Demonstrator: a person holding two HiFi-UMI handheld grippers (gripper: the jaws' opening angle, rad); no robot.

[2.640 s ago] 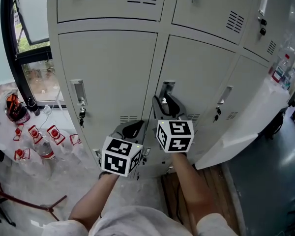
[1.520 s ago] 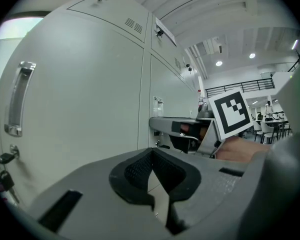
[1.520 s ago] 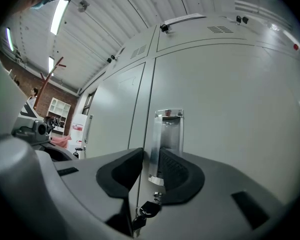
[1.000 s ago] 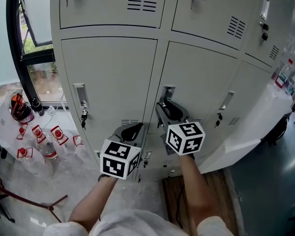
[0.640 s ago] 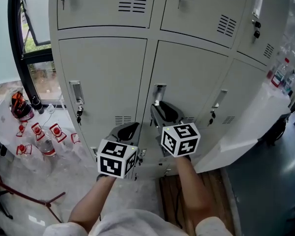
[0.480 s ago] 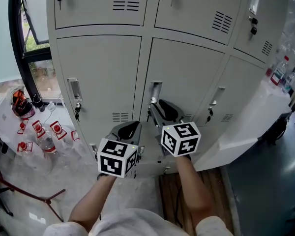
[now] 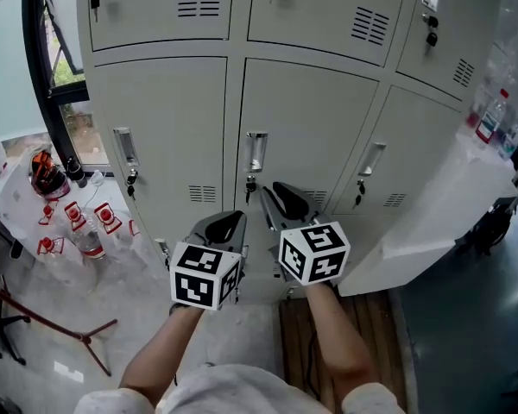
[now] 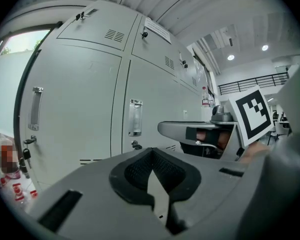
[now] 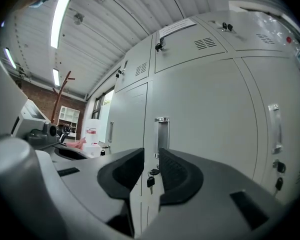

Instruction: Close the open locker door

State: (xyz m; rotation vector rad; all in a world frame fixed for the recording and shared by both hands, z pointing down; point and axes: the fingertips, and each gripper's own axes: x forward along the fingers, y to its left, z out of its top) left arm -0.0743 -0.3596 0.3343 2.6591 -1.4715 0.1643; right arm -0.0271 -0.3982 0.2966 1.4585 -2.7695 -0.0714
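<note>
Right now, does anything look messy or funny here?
Yes. Bottles with red labels lie jumbled in crumpled clear plastic on the floor, to the left of the locker doors. The doors in front all look shut and straight.

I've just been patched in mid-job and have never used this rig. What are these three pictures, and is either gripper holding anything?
There is no robot arm here. A person holds a two-jaw gripper in each hand, and the black-and-white cubes are part of the grippers. The top-down picture comes from a camera on the person's head. It shows the left gripper and right gripper in front of grey lockers, with plastic bottles on the floor at the left. The other two pictures come from cameras riding on each gripper, looking along its jaws. The left jaws meet at the tips and are empty. The right jaws stand apart, have just been closing, and hold nothing. Through their gap you see a key hanging below the middle door's handle. The doors facing you look shut.
</note>
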